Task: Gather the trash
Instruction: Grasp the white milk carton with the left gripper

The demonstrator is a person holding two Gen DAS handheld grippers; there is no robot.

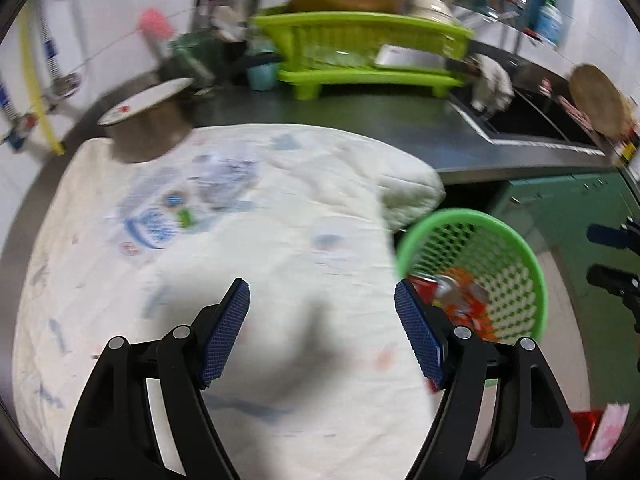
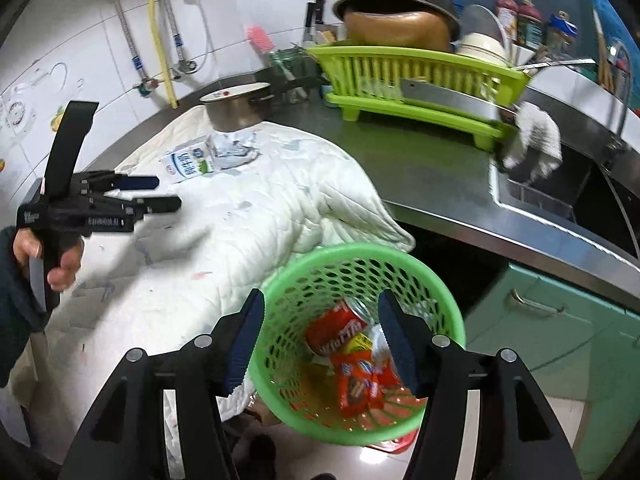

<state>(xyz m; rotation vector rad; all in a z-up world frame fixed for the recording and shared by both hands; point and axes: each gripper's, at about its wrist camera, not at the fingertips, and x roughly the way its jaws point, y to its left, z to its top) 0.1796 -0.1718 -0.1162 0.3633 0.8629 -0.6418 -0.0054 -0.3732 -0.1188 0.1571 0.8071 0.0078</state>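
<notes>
My right gripper [image 2: 320, 300] is open and hovers over a green mesh basket [image 2: 360, 249], with nothing between its pads. A red can [image 2: 340, 328] and orange snack wrappers [image 2: 360, 384] lie inside the basket. On the white quilted cloth [image 2: 224, 256] lie a milk carton [image 2: 188, 162] and crumpled paper [image 2: 236, 146], next to a steel pot. My left gripper [image 1: 320, 292] is open and empty above the cloth, well short of the blurred carton [image 1: 160, 220]. The basket [image 1: 460, 214] is to its right. The left gripper [image 2: 168, 192] also shows in the right wrist view, held by a hand.
A lidded steel pot [image 2: 236, 110] stands at the cloth's far end. A lime dish rack [image 2: 408, 80] with bowls, a wok and a cleaver sits behind it. A sink [image 2: 560, 196] with a white rag is at the right. Green cabinets [image 2: 560, 320] are below the counter.
</notes>
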